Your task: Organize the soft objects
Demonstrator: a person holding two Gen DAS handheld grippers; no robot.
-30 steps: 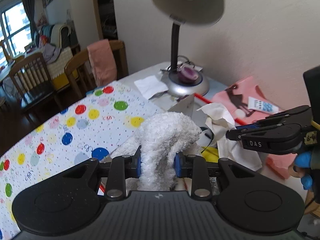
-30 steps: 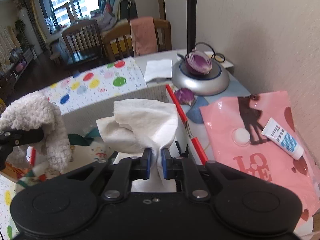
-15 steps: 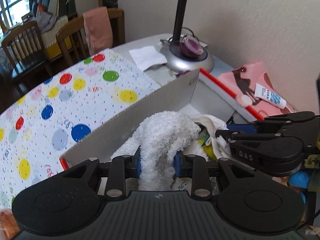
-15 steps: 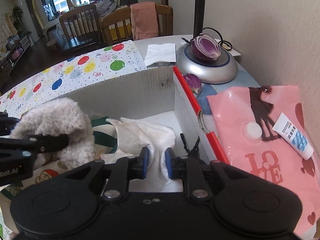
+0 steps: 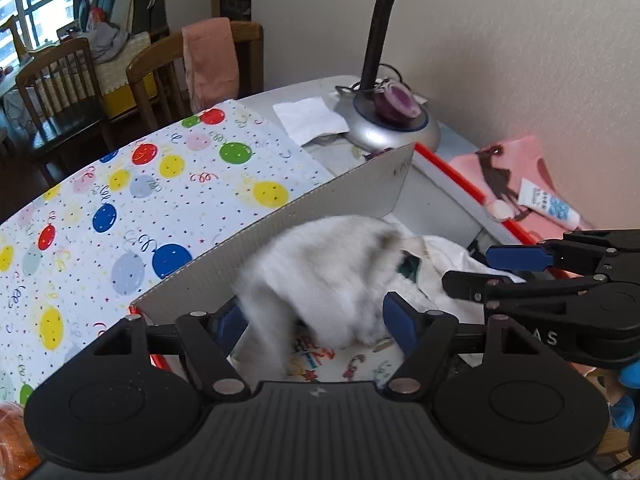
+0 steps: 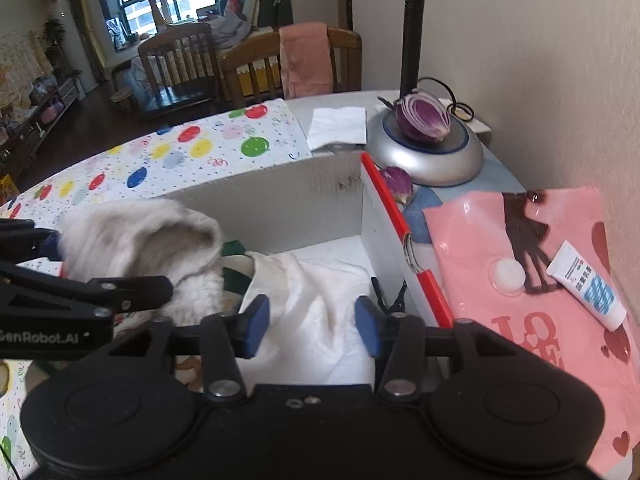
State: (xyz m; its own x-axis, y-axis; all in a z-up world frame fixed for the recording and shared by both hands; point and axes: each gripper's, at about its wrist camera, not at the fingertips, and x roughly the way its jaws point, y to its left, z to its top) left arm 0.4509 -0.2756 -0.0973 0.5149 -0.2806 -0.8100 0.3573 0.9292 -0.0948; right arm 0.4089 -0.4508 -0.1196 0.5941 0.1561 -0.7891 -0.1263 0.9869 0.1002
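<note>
A fluffy white towel point(image 5: 328, 268) hangs blurred over the grey box point(image 5: 280, 232) with red rims. It sits between the pads of my left gripper point(image 5: 316, 322), whose jaws are opening and no longer press it. In the right wrist view the same fluffy towel point(image 6: 140, 240) lies at the left of the box point(image 6: 288, 200). A thin white cloth point(image 6: 316, 300) rests on the box floor under my right gripper point(image 6: 311, 320). Its jaws are opening too, and the blue pads stand clear of the cloth. The right gripper point(image 5: 480, 270) also shows at the right of the left wrist view.
A printed cloth point(image 5: 344, 360) and a black clip point(image 6: 386, 296) lie in the box. A lamp base point(image 6: 424, 156) with half a red onion point(image 6: 422, 120) stands behind it. A pink bag point(image 6: 520, 280) and a tube point(image 6: 588, 284) lie by the wall. Balloon-print sheet point(image 5: 140, 208) covers the left.
Both grippers came down into the box with their cloths. Both then let go: the left jaws spread off the fluffy towel, the right jaws off the white cloth, which settled on the floor.
</note>
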